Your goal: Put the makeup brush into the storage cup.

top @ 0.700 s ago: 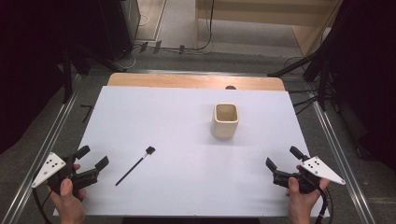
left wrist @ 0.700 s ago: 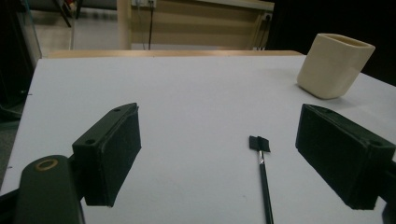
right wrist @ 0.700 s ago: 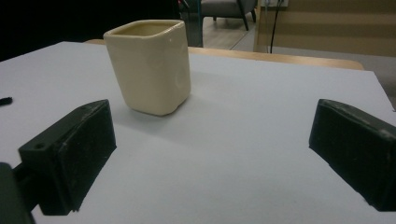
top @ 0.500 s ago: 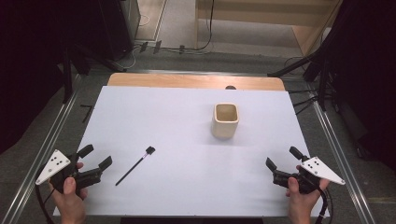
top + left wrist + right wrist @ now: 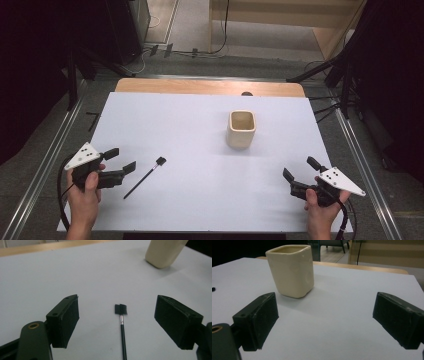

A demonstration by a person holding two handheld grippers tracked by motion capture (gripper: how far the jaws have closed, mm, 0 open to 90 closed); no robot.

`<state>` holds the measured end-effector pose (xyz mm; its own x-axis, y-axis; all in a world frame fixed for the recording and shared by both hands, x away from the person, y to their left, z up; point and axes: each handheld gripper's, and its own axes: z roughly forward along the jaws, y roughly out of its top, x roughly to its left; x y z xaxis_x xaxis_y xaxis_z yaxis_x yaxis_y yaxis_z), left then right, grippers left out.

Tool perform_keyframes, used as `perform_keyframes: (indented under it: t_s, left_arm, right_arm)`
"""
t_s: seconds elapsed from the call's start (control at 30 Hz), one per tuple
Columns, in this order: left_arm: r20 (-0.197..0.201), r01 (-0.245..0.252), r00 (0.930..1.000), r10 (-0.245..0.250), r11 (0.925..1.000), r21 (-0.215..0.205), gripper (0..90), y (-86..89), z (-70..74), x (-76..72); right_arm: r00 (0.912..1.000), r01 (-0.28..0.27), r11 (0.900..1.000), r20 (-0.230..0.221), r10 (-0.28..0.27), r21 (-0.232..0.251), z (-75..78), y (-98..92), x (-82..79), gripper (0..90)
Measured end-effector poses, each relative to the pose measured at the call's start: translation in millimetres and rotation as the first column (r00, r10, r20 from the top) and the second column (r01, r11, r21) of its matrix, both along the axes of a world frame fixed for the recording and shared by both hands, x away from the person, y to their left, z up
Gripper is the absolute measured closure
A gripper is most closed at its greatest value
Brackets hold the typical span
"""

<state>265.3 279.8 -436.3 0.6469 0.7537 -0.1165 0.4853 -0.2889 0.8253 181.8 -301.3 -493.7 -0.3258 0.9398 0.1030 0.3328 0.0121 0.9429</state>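
Observation:
A thin black brush (image 5: 145, 177) with a small square head lies flat on the white table, left of the middle; in the left gripper view the brush (image 5: 122, 322) points straight away between the jaws. My left gripper (image 5: 122, 160) is open just left of it, a little above the table. A cream square cup (image 5: 242, 129) stands upright right of the middle; in the right gripper view the cup (image 5: 291, 270) is ahead and to the left. My right gripper (image 5: 301, 168) is open near the front right, with nothing between its jaws.
The white table sheet (image 5: 200, 130) ends at a wooden strip (image 5: 210, 87) at the back. Metal rails (image 5: 360, 150) run along both sides. Dark stands and cables sit on the floor beyond the table.
My left gripper has moved right and forward, closer to the brush. The right gripper has stayed in place.

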Motion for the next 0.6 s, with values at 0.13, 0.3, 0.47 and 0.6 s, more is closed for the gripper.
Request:
perform_keyframes:
  t_s: [0.13,0.3,0.47,0.6]
  left_arm:
    - [-0.047,0.023,0.9987,-0.021,0.9989,0.040,20.6,-13.7,-0.3,8.6]
    - [-0.087,0.050,0.9954,-0.042,0.9944,0.093,20.9,-28.7,0.5,18.6]
    - [-0.123,0.063,0.9916,-0.041,0.9810,0.183,21.4,-36.7,-5.3,29.6]
    - [-0.161,0.082,0.9859,-0.046,0.9718,0.221,22.1,-38.3,-8.5,32.6]
  right_arm:
    - [1.0000,-0.003,1.000,0.003,0.003,-0.009,0.0,1.6,-0.1,6.9]
    - [1.0000,0.003,1.000,0.002,-0.003,-0.010,-0.4,1.9,0.2,7.0]
    - [1.0000,-0.002,1.000,-0.002,0.002,-0.017,-1.0,3.3,1.0,7.1]
    - [1.0000,-0.002,1.000,-0.004,0.002,-0.019,-1.5,3.1,1.5,7.3]
